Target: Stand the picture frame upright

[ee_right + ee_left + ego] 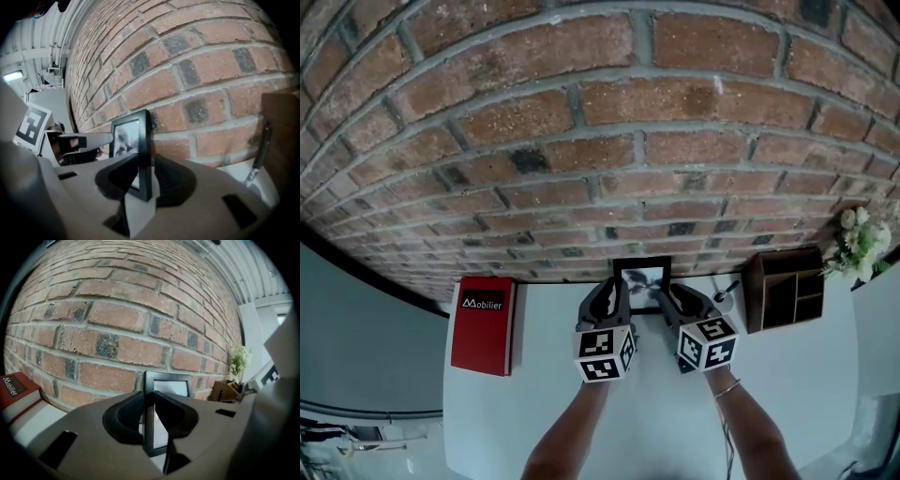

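The black picture frame [642, 277] stands upright on the white table [656, 422], close to the brick wall, its photo facing me. My left gripper [615, 289] has its jaws on the frame's left edge. In the left gripper view that edge [149, 380] runs between the two dark pads of the left gripper [149, 409], which press on it. My right gripper [667, 292] has the frame's right edge. In the right gripper view the frame [126, 136] sits between the pads of the right gripper [146, 174].
A red book [484, 324] lies flat at the table's left. At the right, a wooden organizer [785, 288] stands against the wall, with a pen [727, 292] beside it and white flowers [858, 242] beyond. The brick wall [600, 141] is directly behind the frame.
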Demonstrator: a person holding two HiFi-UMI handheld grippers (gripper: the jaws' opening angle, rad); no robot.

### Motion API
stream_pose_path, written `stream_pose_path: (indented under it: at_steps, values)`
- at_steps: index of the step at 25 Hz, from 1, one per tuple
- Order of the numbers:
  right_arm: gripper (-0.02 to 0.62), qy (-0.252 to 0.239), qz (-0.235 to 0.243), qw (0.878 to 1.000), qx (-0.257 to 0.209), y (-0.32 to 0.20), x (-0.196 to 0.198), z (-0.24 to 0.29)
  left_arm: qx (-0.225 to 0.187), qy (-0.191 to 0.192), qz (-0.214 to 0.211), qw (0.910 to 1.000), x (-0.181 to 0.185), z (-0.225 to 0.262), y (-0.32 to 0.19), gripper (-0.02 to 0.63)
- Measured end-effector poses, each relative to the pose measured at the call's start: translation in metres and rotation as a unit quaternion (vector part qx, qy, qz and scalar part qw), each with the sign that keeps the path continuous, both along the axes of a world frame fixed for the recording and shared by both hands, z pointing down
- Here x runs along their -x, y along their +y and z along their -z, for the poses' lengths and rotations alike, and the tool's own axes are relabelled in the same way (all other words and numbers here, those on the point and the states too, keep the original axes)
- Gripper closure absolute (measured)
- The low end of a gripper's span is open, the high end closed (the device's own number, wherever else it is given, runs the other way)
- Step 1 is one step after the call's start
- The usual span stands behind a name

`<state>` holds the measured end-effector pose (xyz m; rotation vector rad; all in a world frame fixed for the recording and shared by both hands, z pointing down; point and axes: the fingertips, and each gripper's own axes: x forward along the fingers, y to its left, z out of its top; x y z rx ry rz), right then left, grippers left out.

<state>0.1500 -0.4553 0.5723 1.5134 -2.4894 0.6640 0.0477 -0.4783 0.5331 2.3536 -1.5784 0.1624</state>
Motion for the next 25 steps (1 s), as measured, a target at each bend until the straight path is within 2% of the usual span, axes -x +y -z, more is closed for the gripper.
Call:
stream_pose_path:
  at_steps: [10,14,25]
  values:
    - [0.499,-0.002,-0.015,1.000,-0.005,0.015,-0.004,0.020,-0.006,-0.004,-0.007,1.0000,0.009,0.017,0.013,0.535]
    - [0.499,-0.003,-0.020,1.000,-0.011,0.029,-0.003,0.036,-0.003,0.001,-0.023,0.9997,0.008,0.027,0.027,0.537]
    - [0.499,0.015,-0.031,0.999,-0.033,0.083,0.002,0.084,-0.014,-0.018,-0.037,0.9991,0.018,0.053,0.080,0.574]
